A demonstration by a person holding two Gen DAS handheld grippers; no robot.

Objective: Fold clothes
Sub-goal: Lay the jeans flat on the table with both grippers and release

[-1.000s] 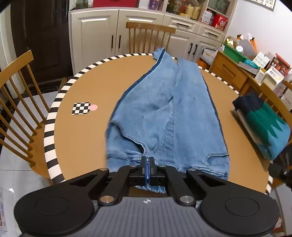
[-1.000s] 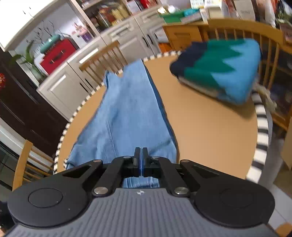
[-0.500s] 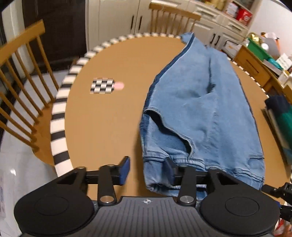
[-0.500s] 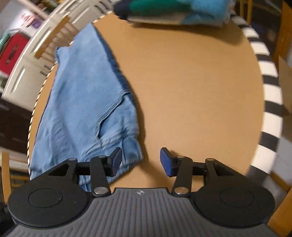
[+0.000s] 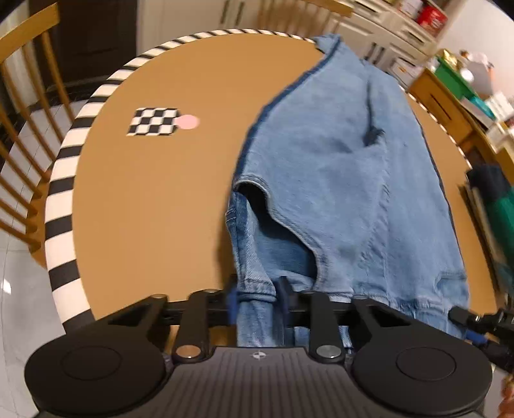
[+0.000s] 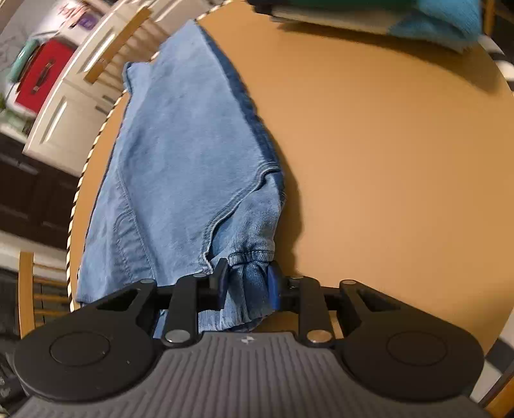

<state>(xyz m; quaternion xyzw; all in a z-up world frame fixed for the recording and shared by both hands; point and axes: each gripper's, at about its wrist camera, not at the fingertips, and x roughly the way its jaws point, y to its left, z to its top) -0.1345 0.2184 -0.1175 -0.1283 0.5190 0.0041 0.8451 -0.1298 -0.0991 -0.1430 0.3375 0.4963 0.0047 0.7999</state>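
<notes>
Jeans (image 5: pixel 337 180) in light blue denim lie lengthwise on a round tan tabletop (image 5: pixel 154 199), waistband nearest the cameras and legs running away toward the far rim, where the hems reach the striped edge.

Nearest in the left wrist view, the left claw (image 5: pixel 256 304) stands partly open, its blue-padded fingers either side of a bunched corner of the waistband. The denim sits between the pads, but the frame is blurred and it cannot be told whether they pinch it yet. In the right wrist view, the right claw (image 6: pixel 247 283) is likewise partly open around the gathered waistband at the other corner, cloth filling the gap between the fingers.

Beyond the claws, the upper layer of denim folds back at each hip and shows the layer below. Farther left on the tabletop lies a black-and-white checkered marker (image 5: pixel 154 121) with a pink dot. Far right, a folded blue and green sweater (image 6: pixel 417 19) rests near the rim, well apart from the jeans. Wooden chairs and pale cabinets stand behind.

Judging the risks: each claw may close on only one layer, so the other sags when lifted; thick bunched denim could slip from the pads; an uneven pull between the two corners could skew the fold or drag the hems off the far edge.
</notes>
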